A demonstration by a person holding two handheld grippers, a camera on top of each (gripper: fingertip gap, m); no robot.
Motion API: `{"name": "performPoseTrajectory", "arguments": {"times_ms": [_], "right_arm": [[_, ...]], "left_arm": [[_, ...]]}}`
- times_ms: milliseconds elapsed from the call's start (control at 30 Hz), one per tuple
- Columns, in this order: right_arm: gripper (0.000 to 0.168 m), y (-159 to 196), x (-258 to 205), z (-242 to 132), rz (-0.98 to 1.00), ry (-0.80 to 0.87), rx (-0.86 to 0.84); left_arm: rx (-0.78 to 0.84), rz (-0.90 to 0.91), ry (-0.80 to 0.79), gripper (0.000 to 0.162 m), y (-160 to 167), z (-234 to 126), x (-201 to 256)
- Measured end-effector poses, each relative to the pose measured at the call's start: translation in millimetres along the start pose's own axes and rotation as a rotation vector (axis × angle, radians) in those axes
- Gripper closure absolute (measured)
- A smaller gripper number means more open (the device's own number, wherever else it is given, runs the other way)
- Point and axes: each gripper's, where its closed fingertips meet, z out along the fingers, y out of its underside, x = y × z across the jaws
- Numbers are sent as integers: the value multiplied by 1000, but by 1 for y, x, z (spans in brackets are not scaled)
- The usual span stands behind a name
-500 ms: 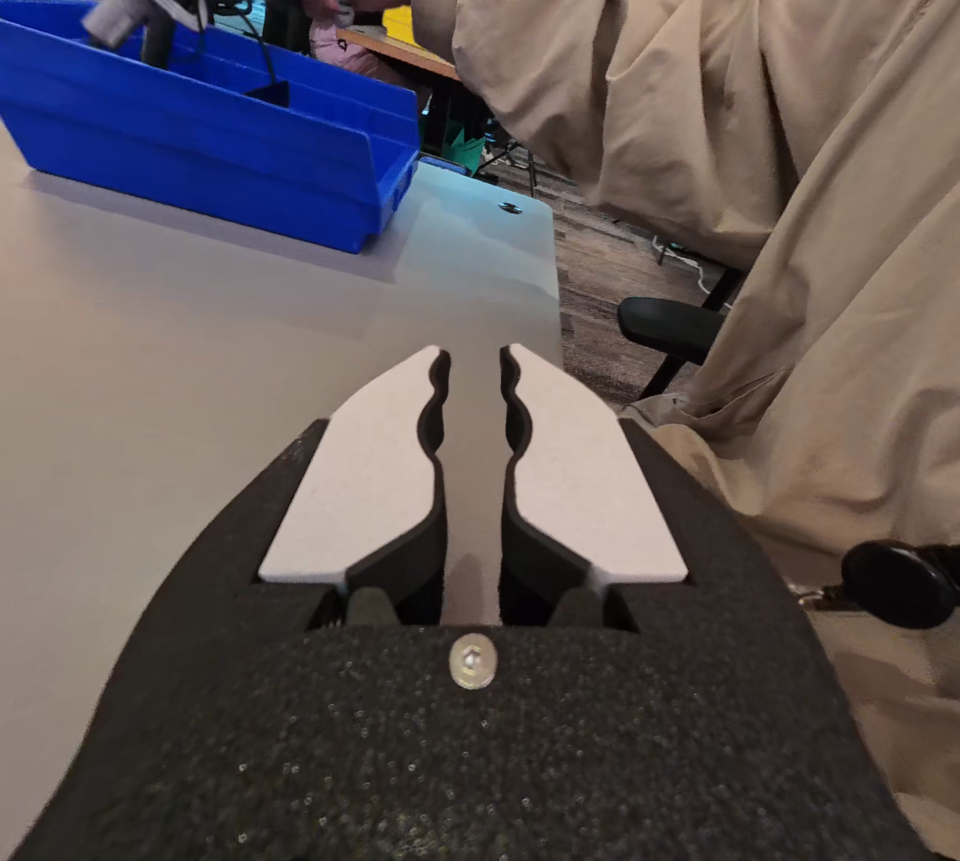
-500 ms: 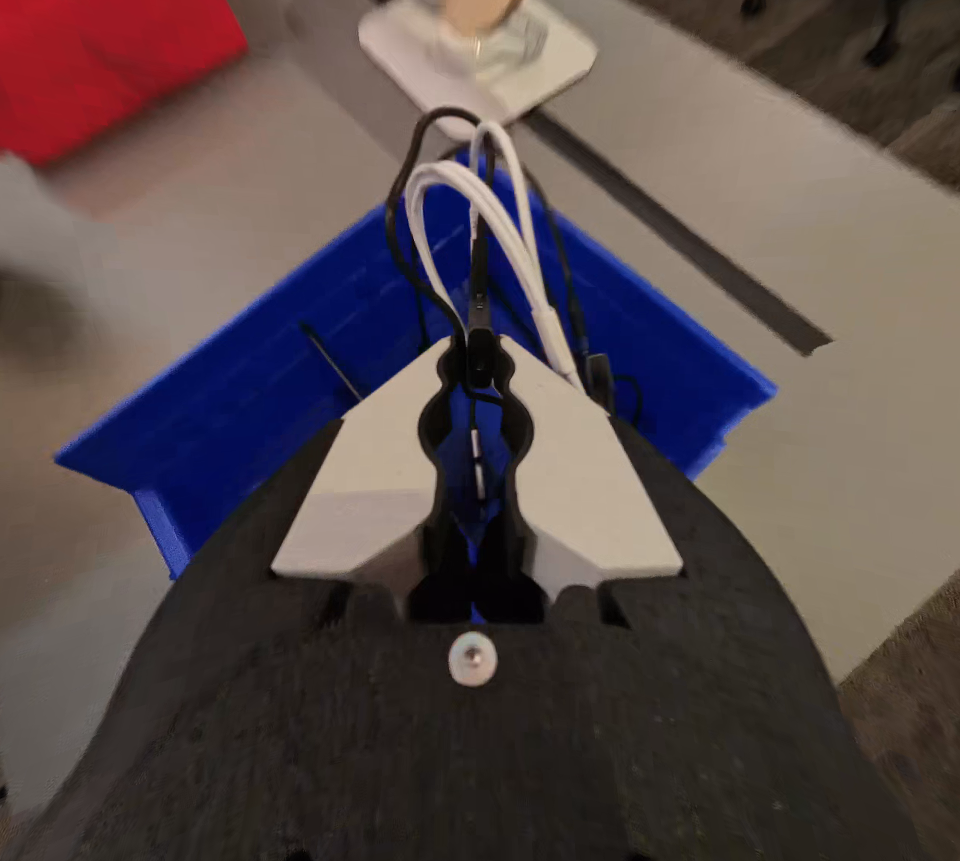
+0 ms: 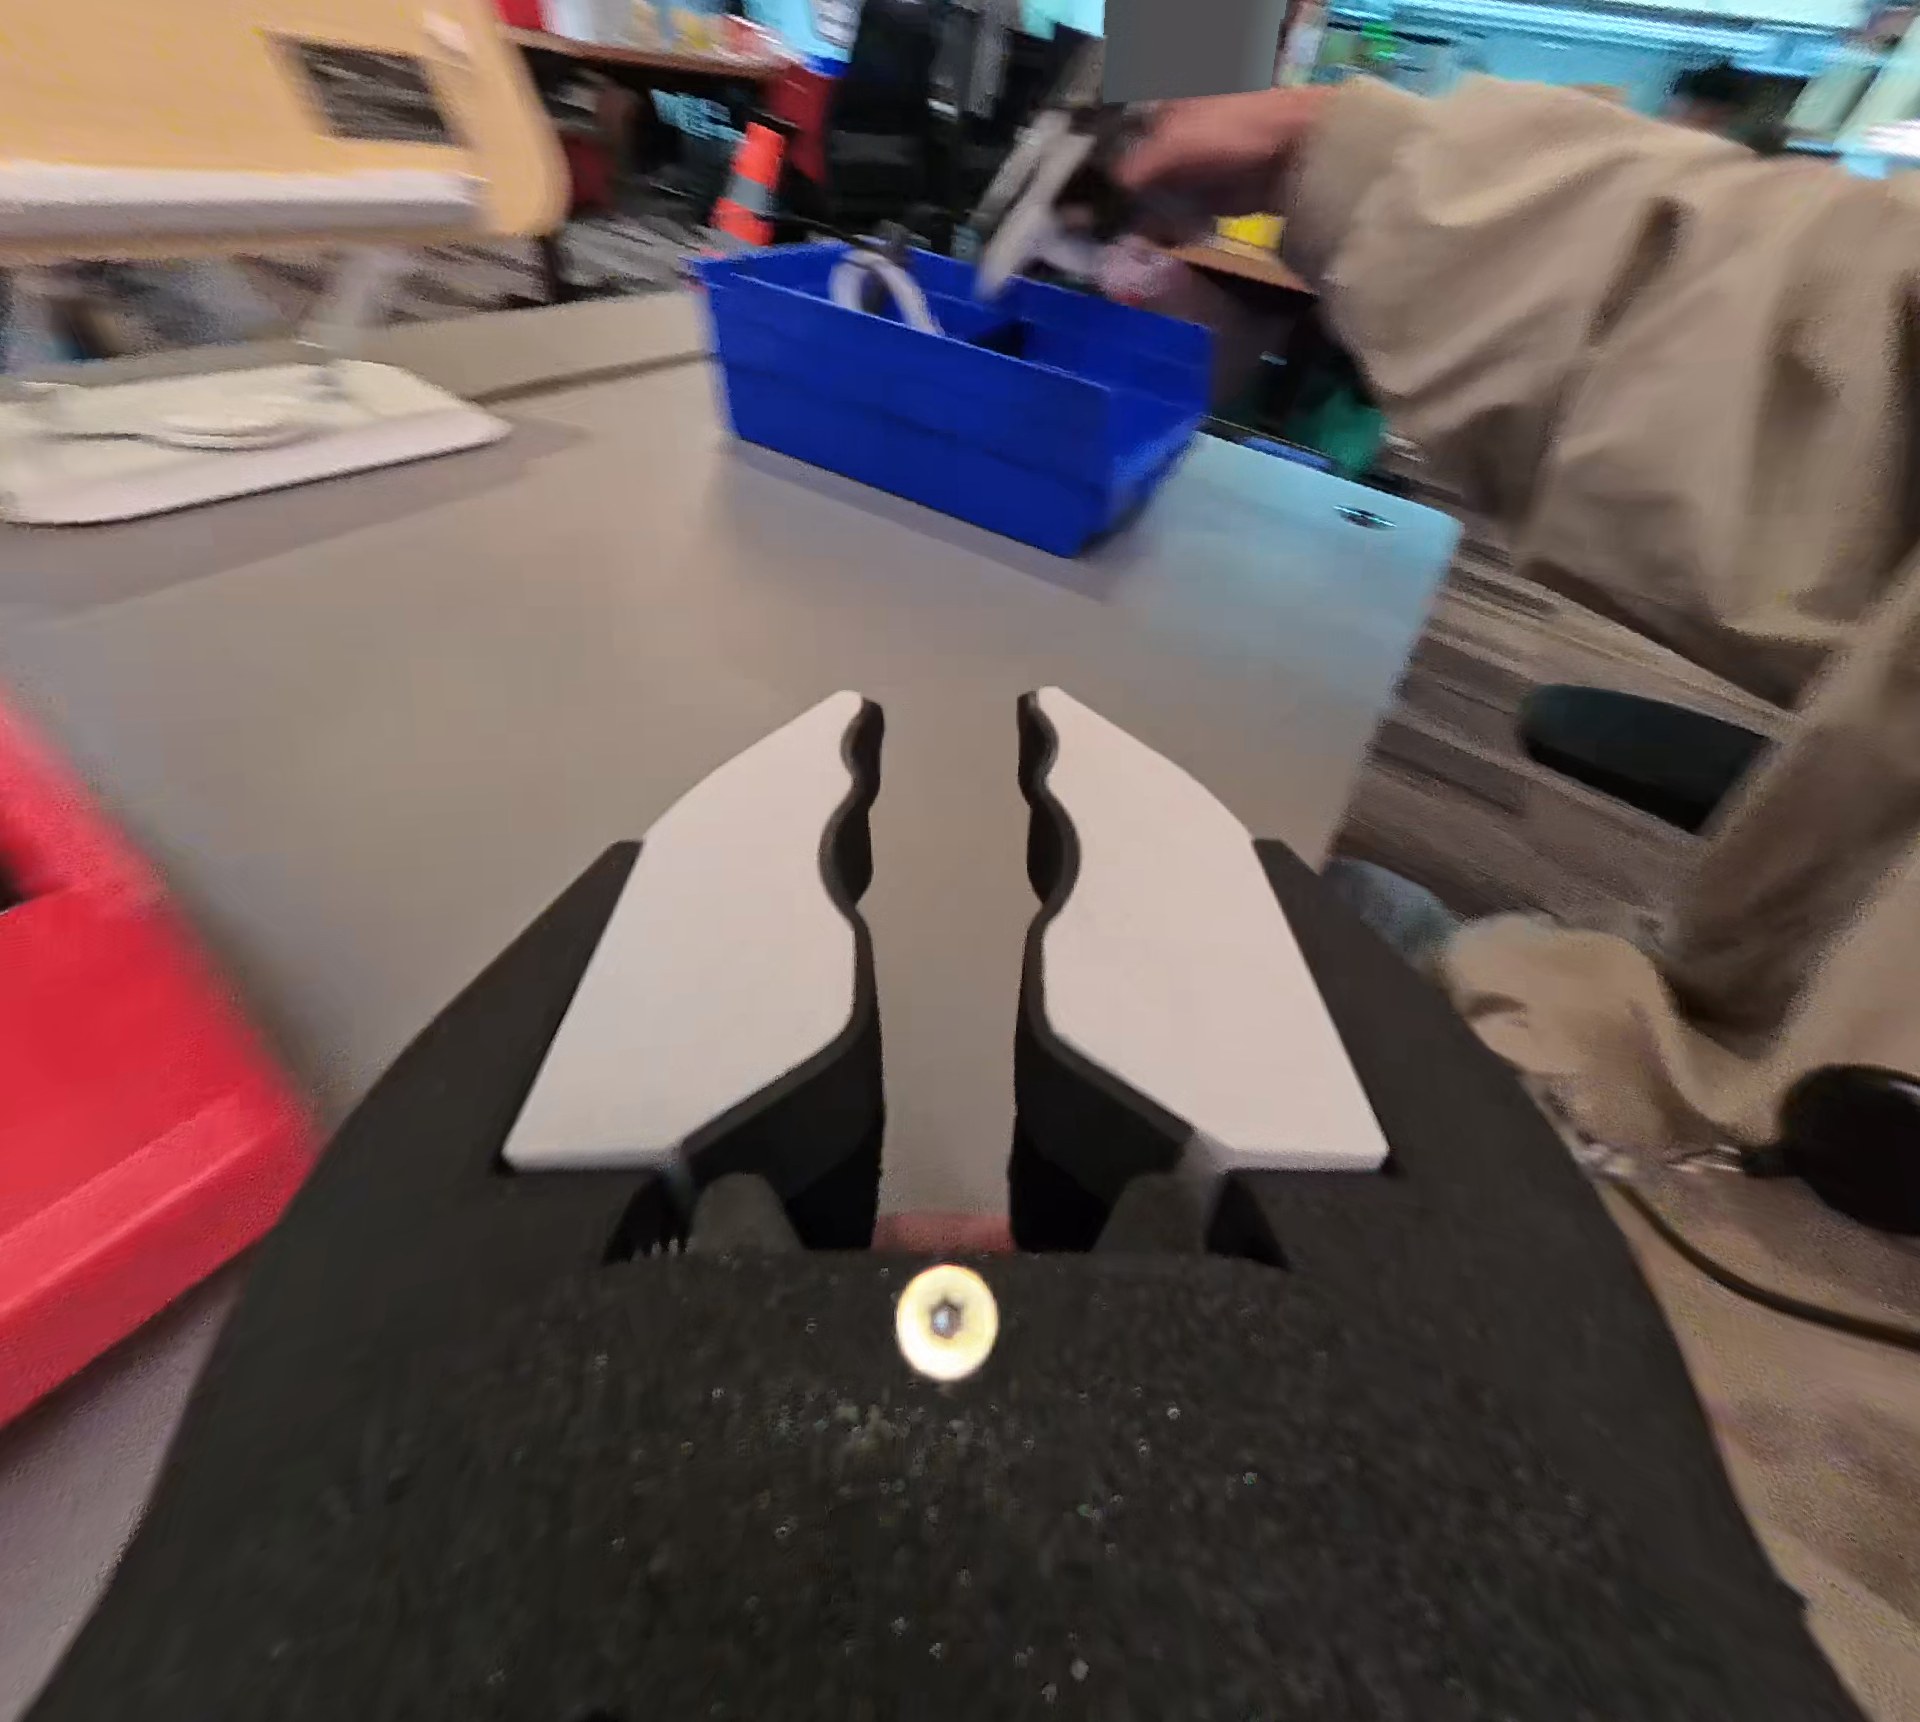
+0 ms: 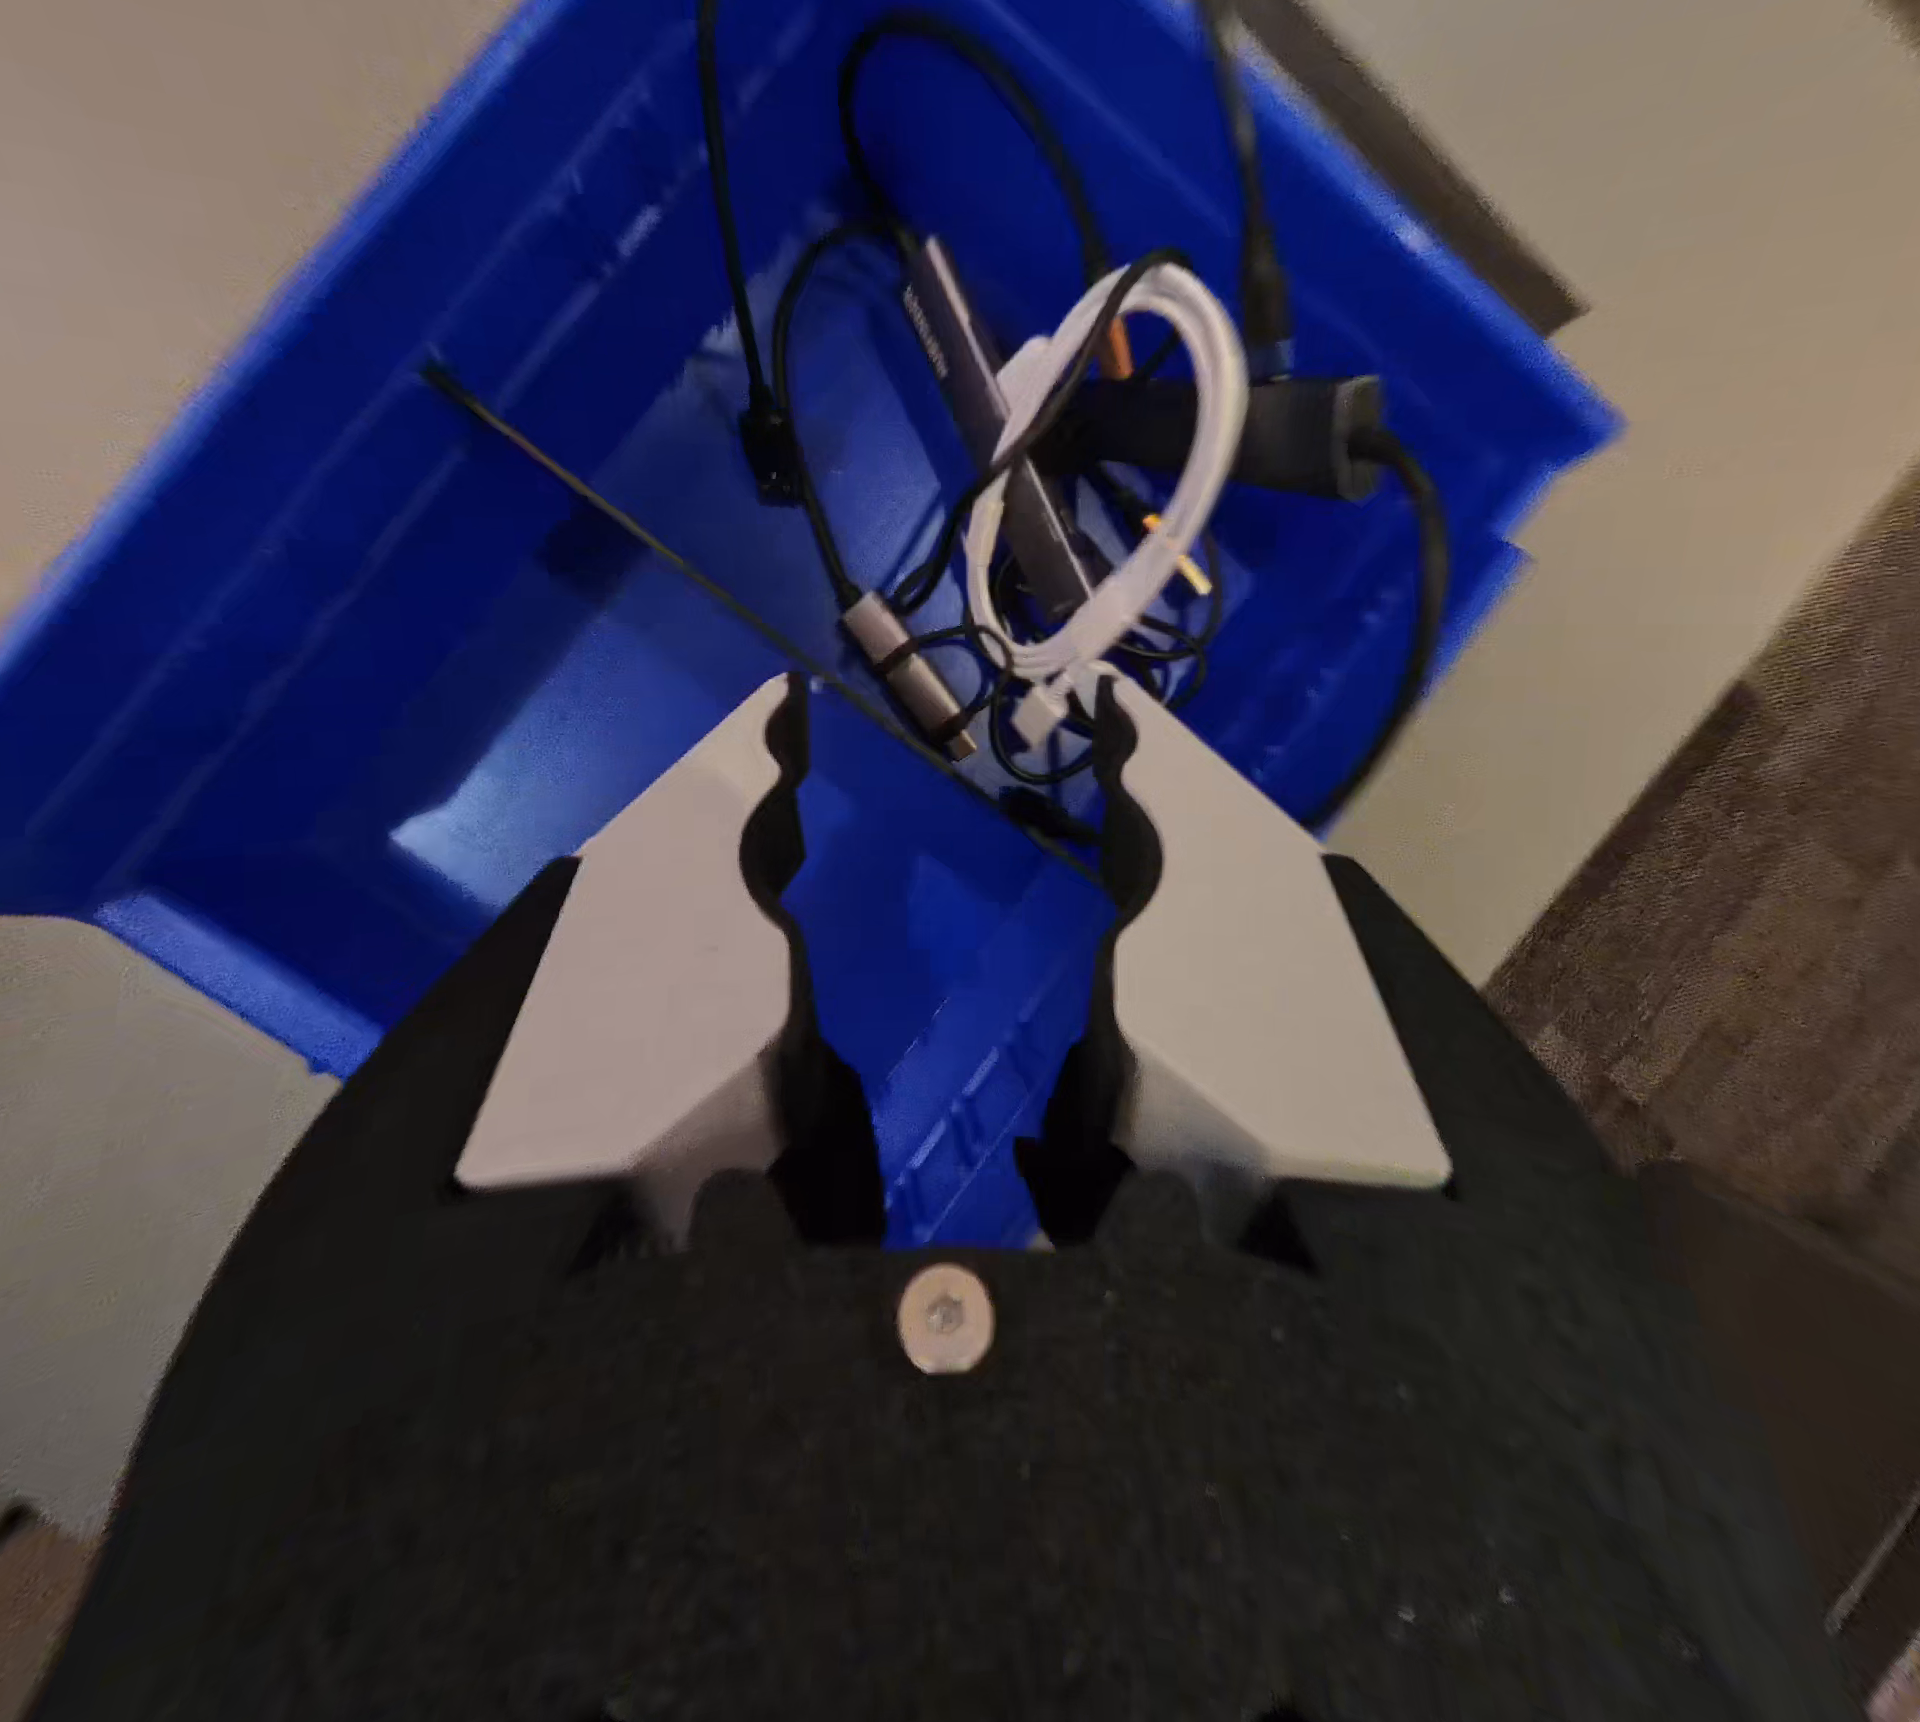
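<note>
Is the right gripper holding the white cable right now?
No, the right gripper is open above the blue bin, and the white cable lies coiled inside the bin, beyond its fingertips.

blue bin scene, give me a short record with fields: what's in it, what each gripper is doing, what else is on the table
bin: blue bin on grey table
contents: white cable, black cables, grey plugs
right gripper: open, empty, over the bin
left gripper: open, empty, over the table, apart from the bin
also: red bin, white stand base
</note>
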Motion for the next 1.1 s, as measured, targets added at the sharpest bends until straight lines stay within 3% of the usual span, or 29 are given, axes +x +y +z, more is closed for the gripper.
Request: {"name": "performPoseTrajectory", "arguments": {"times_ms": [33,133,200,267,367,567,800,1100], "right_arm": [[113,-4,-2,-16,24,26,66],[108,-18,-17,-63,130,130,305],[105,-19,-43,-86,195,168,462],[106,-12,-67,-98,263,239,623],[116,16,-95,-103,382,399,815],[123,69,-137,-58,475,393,754],[121,70,-142,-36,394,389,690],[121,70,-138,-39,405,393,717]], "left_arm": [[25,2,-86,137,-3,-15,-13],[52,18,-317,134,-10,-54,-55],[-10,30,-509,134,-2,-76,-93],[-83,39,-698,134,12,-97,-129],[-132,81,-806,124,25,-108,-155],[-118,75,-815,113,23,-106,-159],[-156,72,-792,114,27,-97,-159],[-184,51,-825,113,35,-101,-169]]}}
